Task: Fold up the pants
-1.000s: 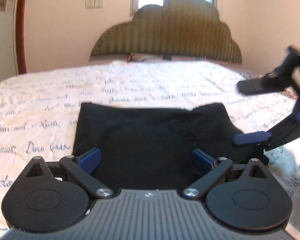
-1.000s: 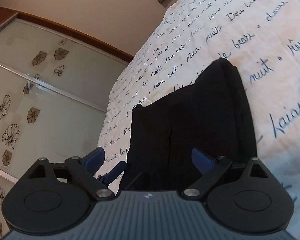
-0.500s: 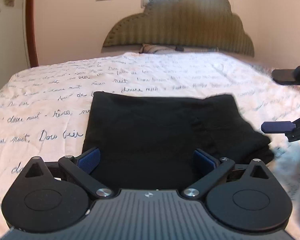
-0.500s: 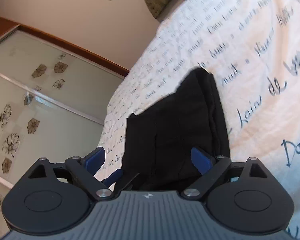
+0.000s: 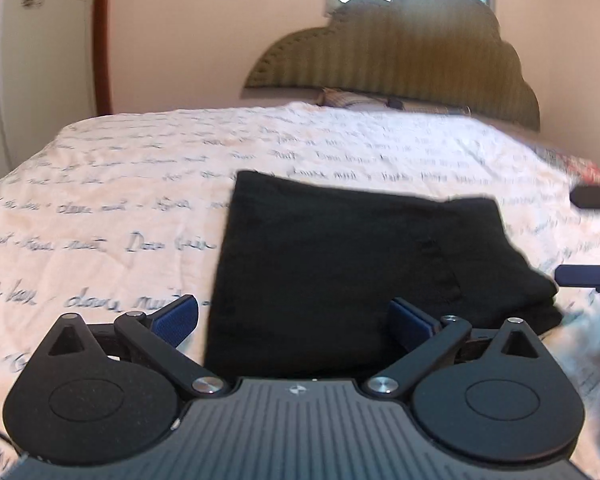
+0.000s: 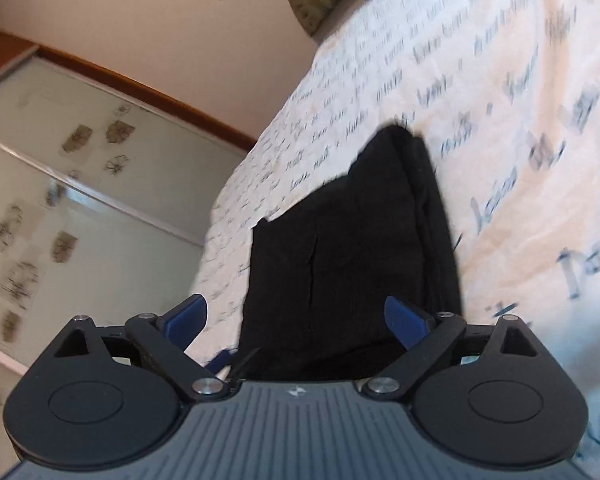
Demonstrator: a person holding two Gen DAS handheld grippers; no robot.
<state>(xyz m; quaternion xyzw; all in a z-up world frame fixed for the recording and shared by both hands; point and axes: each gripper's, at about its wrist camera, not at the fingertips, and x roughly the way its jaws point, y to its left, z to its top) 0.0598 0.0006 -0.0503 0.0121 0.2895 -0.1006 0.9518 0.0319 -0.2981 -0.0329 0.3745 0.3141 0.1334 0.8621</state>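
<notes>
Black pants [image 5: 340, 256] lie folded into a flat rectangle on the bedspread, with thicker layers bunched at the right end. My left gripper [image 5: 294, 318] hovers open over the near edge of the pants, nothing between its blue pads. In the left wrist view the right gripper's fingers [image 5: 580, 275] show at the far right, apart from the cloth. The right wrist view is tilted and shows the pants [image 6: 352, 248] from their right end. My right gripper [image 6: 296, 318] is open there, held off the fabric. The left gripper's fingertip [image 6: 220, 358] peeks in at the lower left.
A white bedspread [image 5: 100, 208] with blue script covers the bed. An olive scalloped headboard [image 5: 400, 44] and a pillow [image 5: 356, 100] stand at the far end. Frosted sliding doors [image 6: 80, 200] with flower prints line the left wall beyond the bed edge.
Both grippers have pulled back from the folded pants. The left view has swung left, so the pants sit more to the right. The right gripper has slid toward the frame's right edge.
</notes>
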